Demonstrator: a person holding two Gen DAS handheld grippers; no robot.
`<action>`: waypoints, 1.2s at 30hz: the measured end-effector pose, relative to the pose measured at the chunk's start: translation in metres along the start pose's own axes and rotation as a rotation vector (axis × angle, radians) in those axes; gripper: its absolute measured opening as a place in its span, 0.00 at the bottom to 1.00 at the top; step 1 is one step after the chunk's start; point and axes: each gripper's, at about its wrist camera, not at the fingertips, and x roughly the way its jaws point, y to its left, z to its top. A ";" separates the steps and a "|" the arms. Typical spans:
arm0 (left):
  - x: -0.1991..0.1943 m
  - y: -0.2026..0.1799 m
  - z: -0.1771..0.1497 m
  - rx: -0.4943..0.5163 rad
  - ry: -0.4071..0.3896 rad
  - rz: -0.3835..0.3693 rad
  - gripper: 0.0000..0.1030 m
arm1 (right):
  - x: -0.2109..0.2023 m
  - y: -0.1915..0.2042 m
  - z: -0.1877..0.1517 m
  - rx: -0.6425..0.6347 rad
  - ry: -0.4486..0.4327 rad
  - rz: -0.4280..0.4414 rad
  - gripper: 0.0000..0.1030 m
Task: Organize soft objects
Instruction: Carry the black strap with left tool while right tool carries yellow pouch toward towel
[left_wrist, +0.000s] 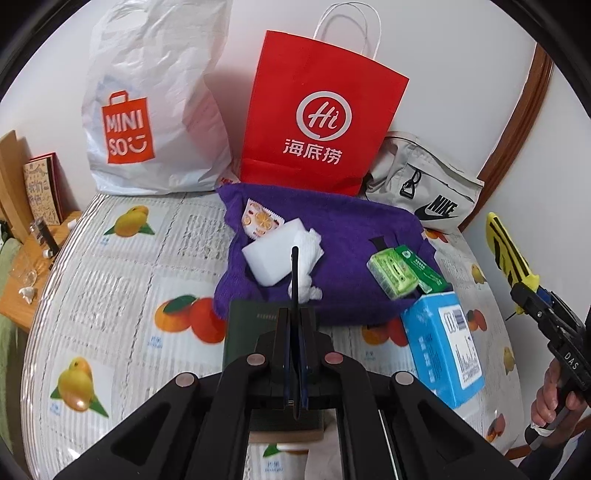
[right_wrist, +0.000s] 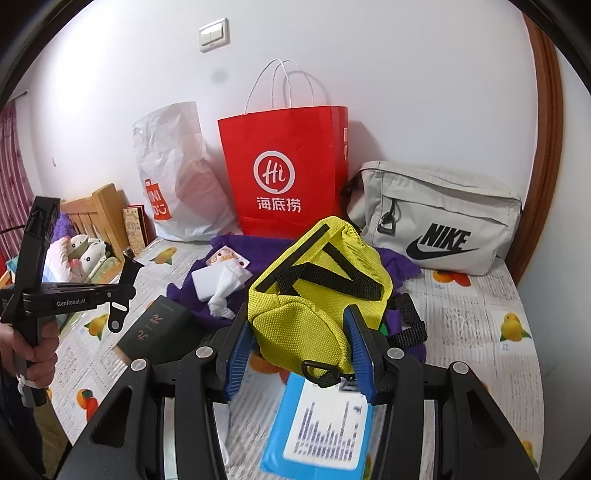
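Fruit-print quilted bed cover lying bare along the left. Left gripper poised over a dark green book, fingers pressed together with nothing between. Behind, crumpled purple towel strewn with small items. Right gripper pinching a yellow fabric pouch with black straps, lifted above a blue tissue pack. Beyond, grey Nike zip bag against the wall.

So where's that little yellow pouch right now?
The yellow pouch is held up between the right gripper's blue pads, above the blue packet and in front of the red paper bag.
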 end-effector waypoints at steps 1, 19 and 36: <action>0.002 -0.002 0.003 0.006 -0.002 -0.001 0.04 | 0.004 -0.001 0.002 -0.004 0.003 0.000 0.47; 0.056 -0.008 0.043 0.012 0.022 -0.001 0.04 | 0.069 -0.028 0.025 -0.027 0.049 0.002 0.47; 0.105 0.023 0.064 -0.046 0.066 0.031 0.04 | 0.134 -0.046 0.030 -0.032 0.135 0.015 0.47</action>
